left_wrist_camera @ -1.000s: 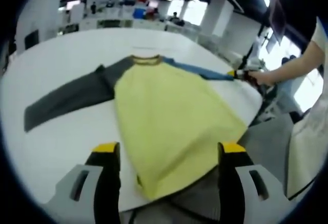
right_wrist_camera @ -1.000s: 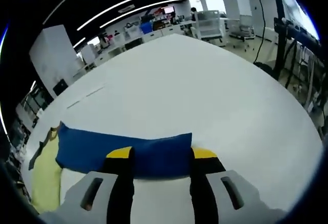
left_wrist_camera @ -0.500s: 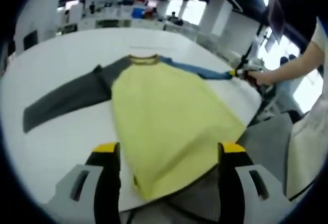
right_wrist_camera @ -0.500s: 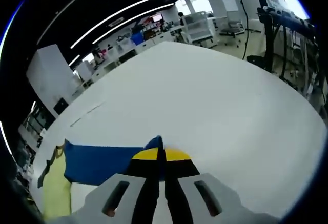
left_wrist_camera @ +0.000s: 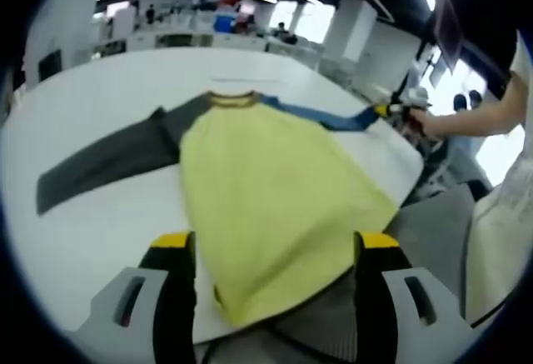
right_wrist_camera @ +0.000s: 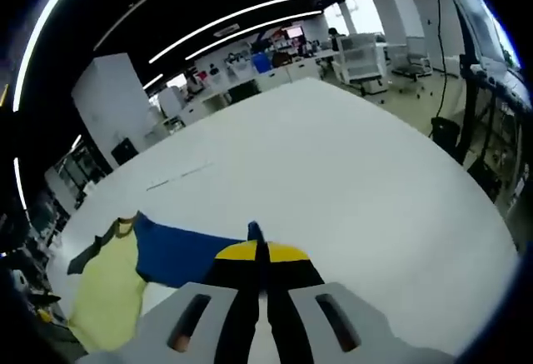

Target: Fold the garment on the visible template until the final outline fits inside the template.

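White table [right_wrist_camera: 350, 172]; right gripper [right_wrist_camera: 261, 251] apparently pinching blue sleeve [right_wrist_camera: 179, 251].

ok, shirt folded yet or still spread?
Spread. The shirt lies flat on the table, grey sleeve out sideways; the right hand-held gripper is shut on the blue sleeve.
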The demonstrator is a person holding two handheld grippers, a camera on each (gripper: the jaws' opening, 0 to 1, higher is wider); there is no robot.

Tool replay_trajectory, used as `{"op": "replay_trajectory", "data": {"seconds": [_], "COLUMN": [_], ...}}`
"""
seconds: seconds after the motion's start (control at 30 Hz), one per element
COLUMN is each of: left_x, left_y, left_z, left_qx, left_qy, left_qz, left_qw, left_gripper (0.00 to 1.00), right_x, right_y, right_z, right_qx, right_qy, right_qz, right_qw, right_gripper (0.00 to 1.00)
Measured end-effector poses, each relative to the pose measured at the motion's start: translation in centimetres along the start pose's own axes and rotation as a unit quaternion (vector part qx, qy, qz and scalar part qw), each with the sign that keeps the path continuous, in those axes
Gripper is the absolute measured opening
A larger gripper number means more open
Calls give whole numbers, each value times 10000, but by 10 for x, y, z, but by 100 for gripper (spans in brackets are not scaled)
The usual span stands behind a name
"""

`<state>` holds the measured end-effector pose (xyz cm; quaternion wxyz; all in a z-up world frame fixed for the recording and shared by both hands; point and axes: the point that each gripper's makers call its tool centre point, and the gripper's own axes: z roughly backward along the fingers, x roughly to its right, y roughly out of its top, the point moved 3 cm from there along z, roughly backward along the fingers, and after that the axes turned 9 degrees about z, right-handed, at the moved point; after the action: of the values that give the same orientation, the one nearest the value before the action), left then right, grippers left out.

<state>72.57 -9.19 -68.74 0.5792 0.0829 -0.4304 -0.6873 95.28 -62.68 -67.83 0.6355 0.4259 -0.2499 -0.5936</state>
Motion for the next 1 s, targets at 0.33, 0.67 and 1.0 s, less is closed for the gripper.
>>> {"op": "replay_trajectory", "data": {"seconds": [0.33,0.67,1.0], "left_x": [0,-2,-7], "left_y": [3,4,2], "left_z": [1,6,12], "left_qx": [123,219,318], "left_qy": [-43,-24,28], "left_qz": [-11,-18,39], "left_qw": [9999,9998,9995], "left_gripper": [73,73,72], "right_x": [-69,-142,-170], "right_y": [36,81,98], "right_z": [36,58,66], "right_qx": [356,801,960], "right_qy": [539,1270,1595], "right_qz": [130,3,-10], "right_qw": [9978,9887,9825], "right_gripper": [1,1,1]}}
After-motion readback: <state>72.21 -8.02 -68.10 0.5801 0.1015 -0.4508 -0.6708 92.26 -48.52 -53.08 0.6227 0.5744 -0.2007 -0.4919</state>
